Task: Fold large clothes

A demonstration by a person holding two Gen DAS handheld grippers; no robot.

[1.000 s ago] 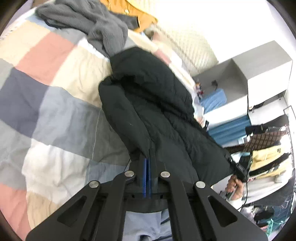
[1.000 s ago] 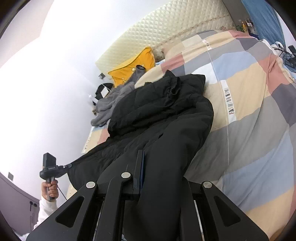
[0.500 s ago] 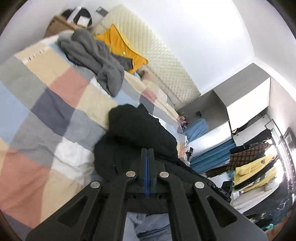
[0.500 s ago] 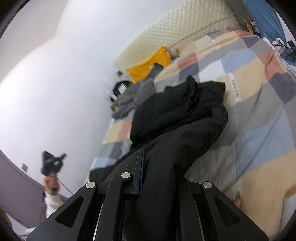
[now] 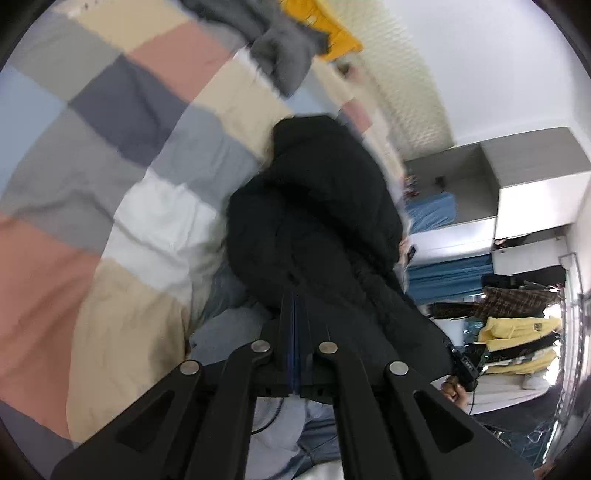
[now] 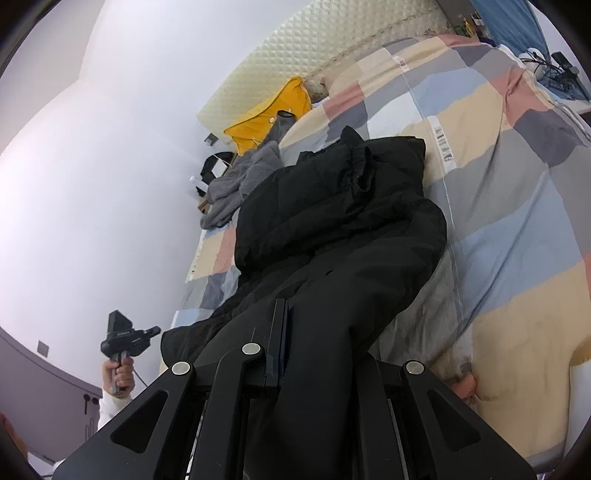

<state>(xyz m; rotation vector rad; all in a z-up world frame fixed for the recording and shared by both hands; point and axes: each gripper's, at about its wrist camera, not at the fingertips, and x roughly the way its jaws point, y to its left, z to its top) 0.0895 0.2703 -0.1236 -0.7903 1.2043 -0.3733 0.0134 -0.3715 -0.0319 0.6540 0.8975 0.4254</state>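
A long black puffer coat (image 5: 325, 221) (image 6: 332, 229) lies lengthwise on a checked quilt (image 5: 110, 184) (image 6: 498, 184), collar towards the headboard. My left gripper (image 5: 294, 295) is shut on the hem's left corner. In the right wrist view it shows small at the far left, as the left gripper (image 6: 129, 338) in a hand, with the hem reaching its tips. My right gripper (image 6: 288, 306) is shut on the hem's other side. Black cloth drapes over and hides its right finger. A hand holds the right gripper (image 5: 466, 363) low at the right.
A grey fleece garment (image 5: 280, 55) (image 6: 240, 181) and a yellow one (image 5: 332, 33) (image 6: 273, 110) are heaped by the quilted headboard (image 6: 295, 66). Beyond the bed stand a grey cabinet (image 5: 532, 162) and a rack of hanging clothes (image 5: 517, 325). A white wall runs along the left.
My left gripper lifted with the hem, then dropped back towards the bed. The right gripper pulled back and sideways with the coat still in it. The coat now lies more bunched.
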